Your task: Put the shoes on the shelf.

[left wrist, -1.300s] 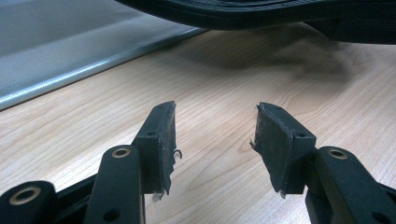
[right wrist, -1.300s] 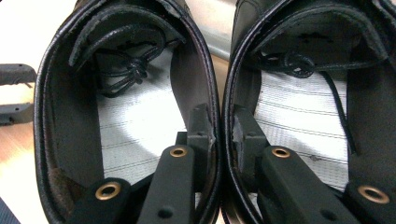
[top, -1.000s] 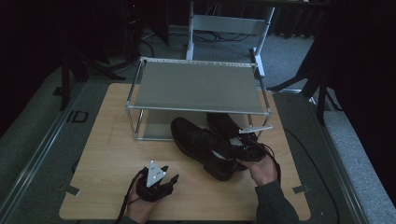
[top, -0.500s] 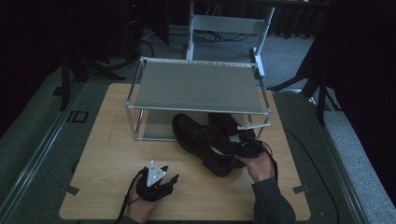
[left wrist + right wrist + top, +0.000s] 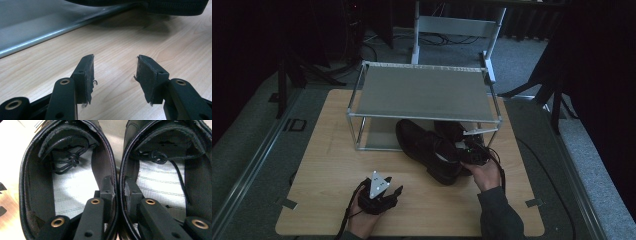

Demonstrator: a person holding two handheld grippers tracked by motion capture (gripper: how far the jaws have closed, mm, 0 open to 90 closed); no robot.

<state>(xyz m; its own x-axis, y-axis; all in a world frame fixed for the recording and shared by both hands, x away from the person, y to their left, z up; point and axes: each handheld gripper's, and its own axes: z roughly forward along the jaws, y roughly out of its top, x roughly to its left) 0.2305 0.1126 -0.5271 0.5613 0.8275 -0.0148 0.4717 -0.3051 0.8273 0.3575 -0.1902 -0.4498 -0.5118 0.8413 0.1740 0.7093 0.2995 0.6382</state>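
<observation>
Two black lace-up shoes lie side by side on the wooden table, toes under the metal rack (image 5: 424, 92): the nearer shoe (image 5: 422, 145) and the farther shoe (image 5: 452, 130). My right gripper (image 5: 460, 151) is at their heels. In the right gripper view it (image 5: 118, 187) is shut on the two touching collars, with one jaw inside the left-hand shoe (image 5: 35, 182) and the other inside the right-hand shoe (image 5: 195, 182). My left gripper (image 5: 396, 191) rests low over the table near the front edge. It (image 5: 115, 72) is open with only bare wood between its pads.
The rack has a grey top shelf and a lower plate (image 5: 379, 135) resting on the table (image 5: 327, 165). In the left gripper view the plate's edge (image 5: 30, 45) runs ahead, with a shoe sole (image 5: 175, 7) at upper right. A grey chair frame (image 5: 457, 25) stands behind the table.
The shoes and my right gripper have shifted slightly toward the rack. My left gripper has stayed where it was.
</observation>
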